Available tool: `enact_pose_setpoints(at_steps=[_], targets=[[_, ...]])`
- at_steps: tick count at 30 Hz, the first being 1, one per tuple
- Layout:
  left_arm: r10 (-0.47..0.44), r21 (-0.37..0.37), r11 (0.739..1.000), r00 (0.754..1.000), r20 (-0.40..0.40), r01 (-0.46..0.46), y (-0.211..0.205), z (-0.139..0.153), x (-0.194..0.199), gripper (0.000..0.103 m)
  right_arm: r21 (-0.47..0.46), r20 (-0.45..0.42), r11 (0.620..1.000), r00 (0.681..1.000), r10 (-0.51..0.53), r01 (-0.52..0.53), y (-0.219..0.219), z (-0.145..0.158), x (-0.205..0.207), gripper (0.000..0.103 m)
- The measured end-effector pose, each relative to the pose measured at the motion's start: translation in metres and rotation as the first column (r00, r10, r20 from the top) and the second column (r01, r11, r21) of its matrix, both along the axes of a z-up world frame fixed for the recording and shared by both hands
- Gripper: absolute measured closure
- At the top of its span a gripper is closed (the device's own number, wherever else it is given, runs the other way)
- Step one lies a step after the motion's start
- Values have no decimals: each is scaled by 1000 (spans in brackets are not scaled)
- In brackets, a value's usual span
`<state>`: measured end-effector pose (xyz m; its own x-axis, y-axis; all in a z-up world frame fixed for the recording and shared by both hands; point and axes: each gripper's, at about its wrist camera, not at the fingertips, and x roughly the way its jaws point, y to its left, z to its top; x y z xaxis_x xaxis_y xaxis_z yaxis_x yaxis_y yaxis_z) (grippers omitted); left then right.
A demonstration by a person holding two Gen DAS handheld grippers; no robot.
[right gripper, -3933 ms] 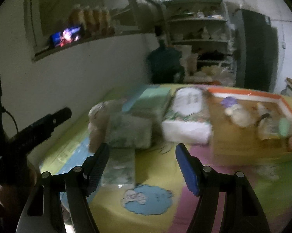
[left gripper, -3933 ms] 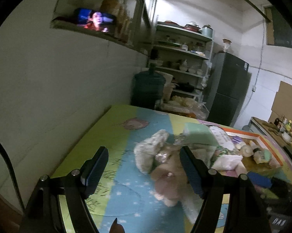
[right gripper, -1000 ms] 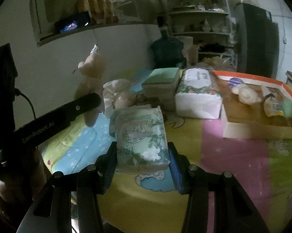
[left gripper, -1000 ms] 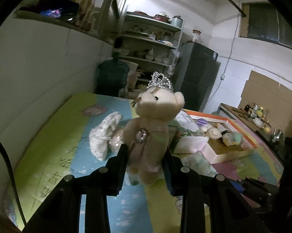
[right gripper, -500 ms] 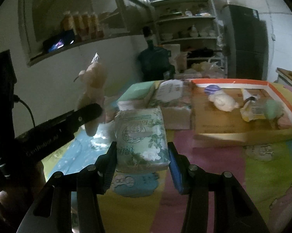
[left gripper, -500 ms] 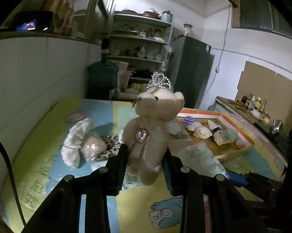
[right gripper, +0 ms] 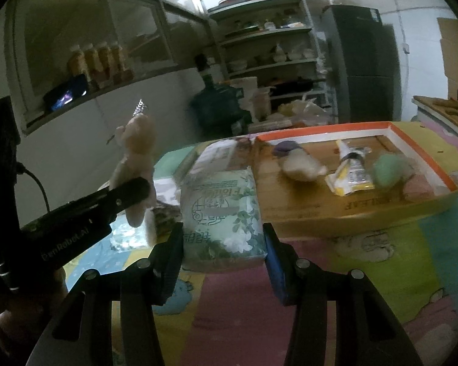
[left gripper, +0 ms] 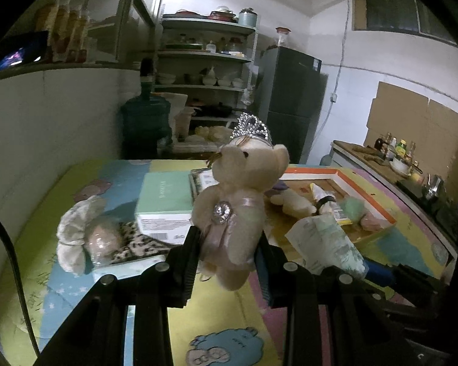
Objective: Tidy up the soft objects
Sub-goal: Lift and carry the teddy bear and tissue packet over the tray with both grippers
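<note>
A: Teddy bear?
B: Beige, silver crown, gem on chest, upright, lifted clear of the play mat, pinched at the lower body.
A: Tissue pack?
B: Green-white floral wrap, squeezed at both sides, raised off the mat, just in front of the orange-rimmed tray.
A: In the tray?
B: Small cream plush, green plush.

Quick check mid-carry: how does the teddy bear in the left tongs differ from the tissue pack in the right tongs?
The teddy bear is beige plush with a silver crown; the tissue pack is a flat plastic-wrapped packet with a green floral print. The bear stands upright, pinched at its lower body by the left tongs; the pack lies lengthwise, squeezed across its width by the right tongs. The bear's grip is narrower. Both are soft and held above the mat.
</note>
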<state>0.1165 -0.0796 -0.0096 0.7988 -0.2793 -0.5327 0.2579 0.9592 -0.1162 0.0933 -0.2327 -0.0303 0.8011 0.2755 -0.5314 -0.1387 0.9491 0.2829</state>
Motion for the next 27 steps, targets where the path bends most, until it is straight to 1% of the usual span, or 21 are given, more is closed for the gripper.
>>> enact_pose_setpoints(at_steps=[9, 27], targets=[[-38, 12, 999, 999, -3, 38, -30, 1, 10, 68, 7, 17, 999, 999, -46, 46, -27, 6, 0, 52], [-90, 21, 996, 996, -15, 91, -71, 0, 29, 68, 17, 26, 993, 993, -119, 119, -71, 10, 8, 52]])
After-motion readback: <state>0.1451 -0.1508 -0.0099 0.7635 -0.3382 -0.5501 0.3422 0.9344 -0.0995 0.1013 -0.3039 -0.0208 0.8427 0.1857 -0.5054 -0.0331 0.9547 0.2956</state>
